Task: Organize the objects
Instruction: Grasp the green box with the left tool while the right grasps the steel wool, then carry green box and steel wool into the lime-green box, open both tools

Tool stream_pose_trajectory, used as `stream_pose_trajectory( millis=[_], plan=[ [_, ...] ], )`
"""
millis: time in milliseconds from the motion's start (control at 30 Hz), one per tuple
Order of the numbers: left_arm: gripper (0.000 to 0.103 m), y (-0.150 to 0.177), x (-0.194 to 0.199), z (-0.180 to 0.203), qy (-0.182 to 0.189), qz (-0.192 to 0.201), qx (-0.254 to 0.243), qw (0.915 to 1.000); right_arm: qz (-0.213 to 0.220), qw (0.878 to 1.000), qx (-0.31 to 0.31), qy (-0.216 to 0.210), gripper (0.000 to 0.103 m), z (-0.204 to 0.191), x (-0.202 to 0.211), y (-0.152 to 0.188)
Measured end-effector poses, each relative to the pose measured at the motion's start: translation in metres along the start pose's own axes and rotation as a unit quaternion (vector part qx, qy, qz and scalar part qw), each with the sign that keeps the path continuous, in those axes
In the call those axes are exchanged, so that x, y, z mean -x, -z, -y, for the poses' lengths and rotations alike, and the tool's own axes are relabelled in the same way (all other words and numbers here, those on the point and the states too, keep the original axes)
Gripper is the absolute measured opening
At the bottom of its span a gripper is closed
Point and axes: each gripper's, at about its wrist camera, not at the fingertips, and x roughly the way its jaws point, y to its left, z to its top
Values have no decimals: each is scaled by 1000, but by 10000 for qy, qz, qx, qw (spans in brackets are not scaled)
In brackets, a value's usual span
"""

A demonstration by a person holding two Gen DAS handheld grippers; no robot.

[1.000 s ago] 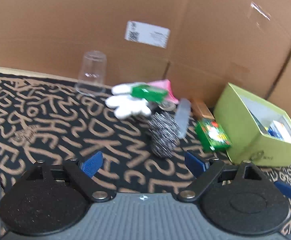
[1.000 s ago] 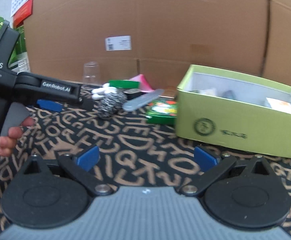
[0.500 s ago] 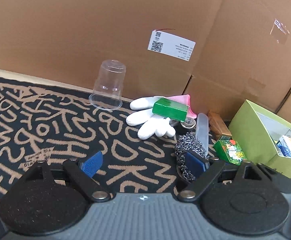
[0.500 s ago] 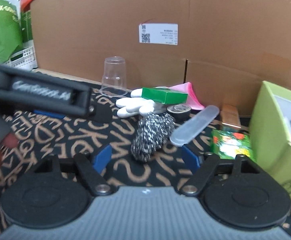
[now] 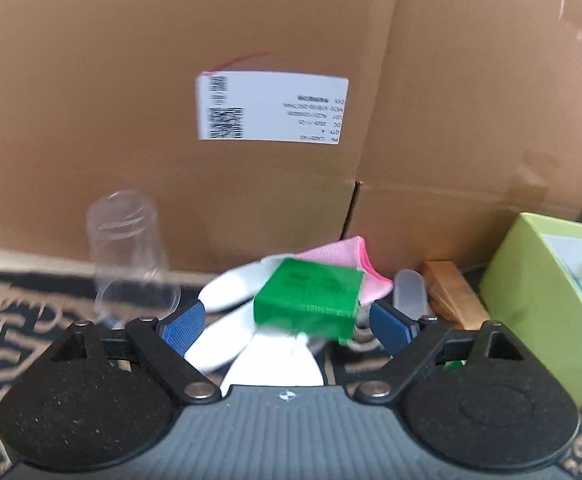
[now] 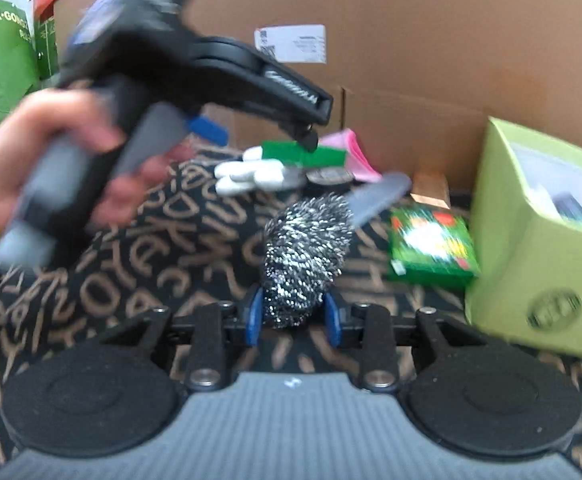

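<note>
My left gripper [image 5: 287,326] is open, its blue pads on either side of a green box [image 5: 309,300] that lies on a white glove [image 5: 251,344], with a pink cloth [image 5: 343,256] behind. In the right wrist view the left gripper [image 6: 251,128] hovers over that green box [image 6: 303,154]. My right gripper [image 6: 293,316] is shut on a steel wool scrubber [image 6: 305,244] on the patterned mat. A lime green box [image 6: 539,240] with items inside stands at the right; it also shows in the left wrist view [image 5: 539,300].
An upturned clear plastic cup [image 5: 127,252] stands at the left by the cardboard wall [image 5: 171,80]. A translucent flat case [image 6: 379,196], a small tin [image 6: 329,176], a brown box [image 6: 431,188] and a green packet [image 6: 431,244] lie between scrubber and lime box.
My left gripper moved forward to the green box, which now sits between its open pads. My right gripper advanced and closed on the steel wool scrubber.
</note>
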Motion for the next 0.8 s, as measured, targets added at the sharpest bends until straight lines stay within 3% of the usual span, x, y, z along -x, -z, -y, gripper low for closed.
stream_pose_trajectory(
  millis=[133,167,200,267,400,600,800],
  plan=[
    [92,-6,-21,7,-133,-164,-165,9996,5,9998,-202,-28,31,6,18,9],
    [87,-7,-23,8,-78,-181,-197,9996,8,9997,-231,-23,31,8,21,10],
    [71,-7,-23,9,9,-204,-240,9995,24,9996,-264,-17,31,9,24,10],
    [67,-6,-17,13,25,-228,-339,9992,76,9995,-308,-24,30,11,29,10],
    [67,6,11,24,-18,-39,-767,9970,217,9991,-376,-36,27,16,43,10],
    [66,36,75,32,425,99,-948,9945,242,9989,-404,32,25,24,65,20],
    [67,79,110,49,911,-250,-1169,9886,17,9991,-401,131,25,33,92,42]
  ],
)
